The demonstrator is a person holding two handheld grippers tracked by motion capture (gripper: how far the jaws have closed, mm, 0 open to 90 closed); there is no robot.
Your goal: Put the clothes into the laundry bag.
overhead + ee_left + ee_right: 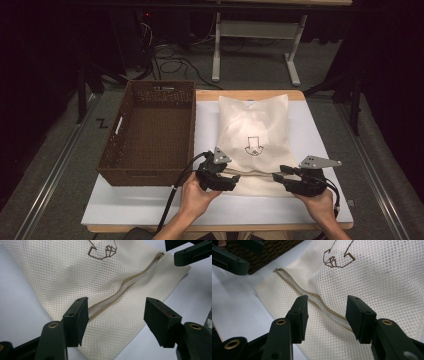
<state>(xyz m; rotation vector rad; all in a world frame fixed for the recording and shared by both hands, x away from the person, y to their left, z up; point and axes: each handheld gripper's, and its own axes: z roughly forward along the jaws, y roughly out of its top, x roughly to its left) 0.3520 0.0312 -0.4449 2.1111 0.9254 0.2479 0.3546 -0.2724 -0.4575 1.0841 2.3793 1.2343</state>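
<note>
1. A brown woven basket [150, 135] fills the left-centre of the high view; its inside holds nothing that can be seen, and its right wall runs just beside the cream mesh bag [254, 140].
2. The mesh bag lies flat on the white table top [125, 205], centre-right in the high view, its near edge at the lower middle of the frame between the two grippers.
3. The high view alone gives the whole layout: both hands entering from the bottom edge, with the left gripper [231, 179] at the bag's near left corner and the right gripper [280, 174] at its near right corner.
4. The left gripper view adds the fine honeycomb weave of the bag [62, 277] and a pale zipper [130, 282] running wavily from lower left to upper right; the other gripper's jaws show in the upper right corner.
5. The right gripper view shows the zipper [312, 296] from its other end, running from upper left to lower right, with a corner of the basket [274, 250] at upper left.
6. A brown line-drawn emblem [102, 251] is printed on the bag, partly cut off at the top of both gripper views.
7. The left gripper [116, 315] has its jaws spread wide above the zipper, gripping nothing.
8. The right gripper [327, 313] is likewise wide apart, straddling the zipper without pressing on it.
</note>
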